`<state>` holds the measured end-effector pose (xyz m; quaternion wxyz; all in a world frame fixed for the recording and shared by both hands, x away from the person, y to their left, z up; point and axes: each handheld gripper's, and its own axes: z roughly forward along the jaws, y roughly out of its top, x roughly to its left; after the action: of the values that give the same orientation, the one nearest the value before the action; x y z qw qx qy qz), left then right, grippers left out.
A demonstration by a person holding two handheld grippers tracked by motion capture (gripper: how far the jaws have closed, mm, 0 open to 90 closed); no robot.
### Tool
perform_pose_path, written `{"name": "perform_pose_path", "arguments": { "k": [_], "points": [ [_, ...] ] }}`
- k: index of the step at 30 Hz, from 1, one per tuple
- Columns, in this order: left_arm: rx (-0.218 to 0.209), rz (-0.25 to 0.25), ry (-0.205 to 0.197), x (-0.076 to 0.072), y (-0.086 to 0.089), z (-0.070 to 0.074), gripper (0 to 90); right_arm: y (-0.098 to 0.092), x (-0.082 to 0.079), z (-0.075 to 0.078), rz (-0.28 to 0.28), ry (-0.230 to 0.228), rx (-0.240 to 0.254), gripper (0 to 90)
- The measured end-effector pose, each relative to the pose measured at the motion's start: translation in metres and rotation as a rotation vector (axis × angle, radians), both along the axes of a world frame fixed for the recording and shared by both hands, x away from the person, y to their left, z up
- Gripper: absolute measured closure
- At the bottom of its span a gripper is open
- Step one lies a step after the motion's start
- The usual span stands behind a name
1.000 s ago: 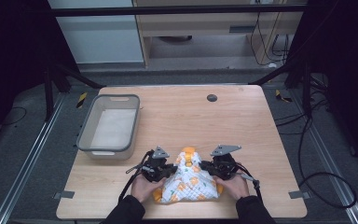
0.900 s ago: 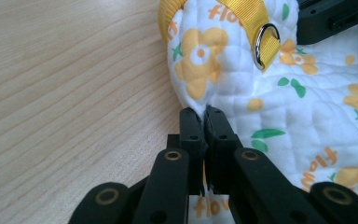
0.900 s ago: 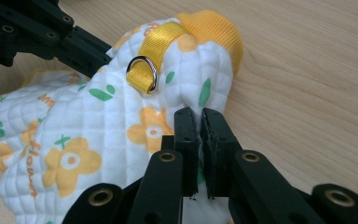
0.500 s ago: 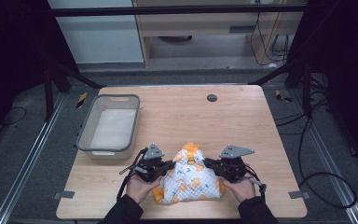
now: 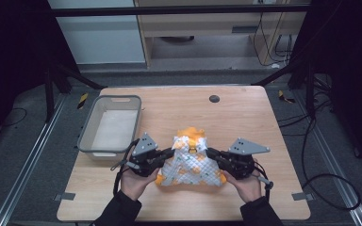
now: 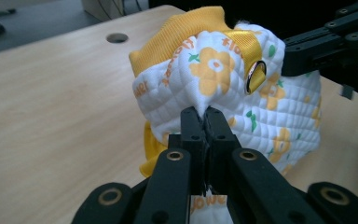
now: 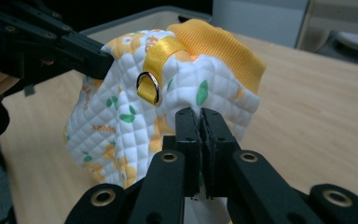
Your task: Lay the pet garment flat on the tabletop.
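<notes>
**Quilted garment lifted off the table by both grippers**

High view: The left gripper [image 5: 167, 154] and right gripper [image 5: 213, 155] each pinch one side of a small quilted garment [image 5: 188, 165], white with orange flowers and an orange ribbed collar. It sits at the near middle of the wooden table [image 5: 245, 113], between the two hands. Compared with a second ago, when it lay flat and low under the grippers, it now stands taller and bunched, its collar end pointing to the far side; both hands have risen with it. A grey plastic bin [image 5: 111, 125] stands empty on the left, just beyond the left gripper and apart from the cloth. A dark round hole [image 5: 214, 98] marks the far part of the tabletop.

Left gripper view: The jaws are pressed together on a fold of the quilted fabric [image 6: 214, 88], which hangs puffed above the wood. A yellow strap with a metal D-ring [image 6: 255, 76] lies near the top; the other gripper grasps the far side.

Right gripper view: Here too the jaws are clamped tight on a pinch of the cloth [image 7: 182, 84], the D-ring [image 7: 148, 87] just above them.

The lift looks begun; carrying it to the bin is a likely next step.
</notes>
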<state>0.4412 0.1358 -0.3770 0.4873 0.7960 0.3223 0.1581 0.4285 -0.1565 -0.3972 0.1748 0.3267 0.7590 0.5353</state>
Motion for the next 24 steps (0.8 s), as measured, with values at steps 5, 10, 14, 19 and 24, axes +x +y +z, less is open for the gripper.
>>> {"name": "perform_pose_path", "arguments": {
  "k": [5,10,14,19,24],
  "points": [
    [-0.001,0.088,-0.012,0.039,-0.007,0.008,87.5,0.010,0.040,0.009,-0.108,-0.007,0.001,85.9],
    [-0.021,0.213,0.022,0.082,-0.014,-0.009,70.3,0.024,0.089,-0.010,-0.254,0.029,-0.071,83.8],
    [0.001,0.277,0.019,0.090,-0.006,-0.018,47.8,0.021,0.102,-0.022,-0.330,0.012,-0.094,72.0],
    [0.009,0.263,-0.005,0.070,0.015,-0.024,39.9,-0.001,0.087,-0.014,-0.308,-0.020,-0.108,66.8],
    [0.049,0.250,-0.012,0.050,0.033,-0.031,35.5,-0.029,0.060,-0.005,-0.260,-0.038,-0.146,60.0]
  ]
}}
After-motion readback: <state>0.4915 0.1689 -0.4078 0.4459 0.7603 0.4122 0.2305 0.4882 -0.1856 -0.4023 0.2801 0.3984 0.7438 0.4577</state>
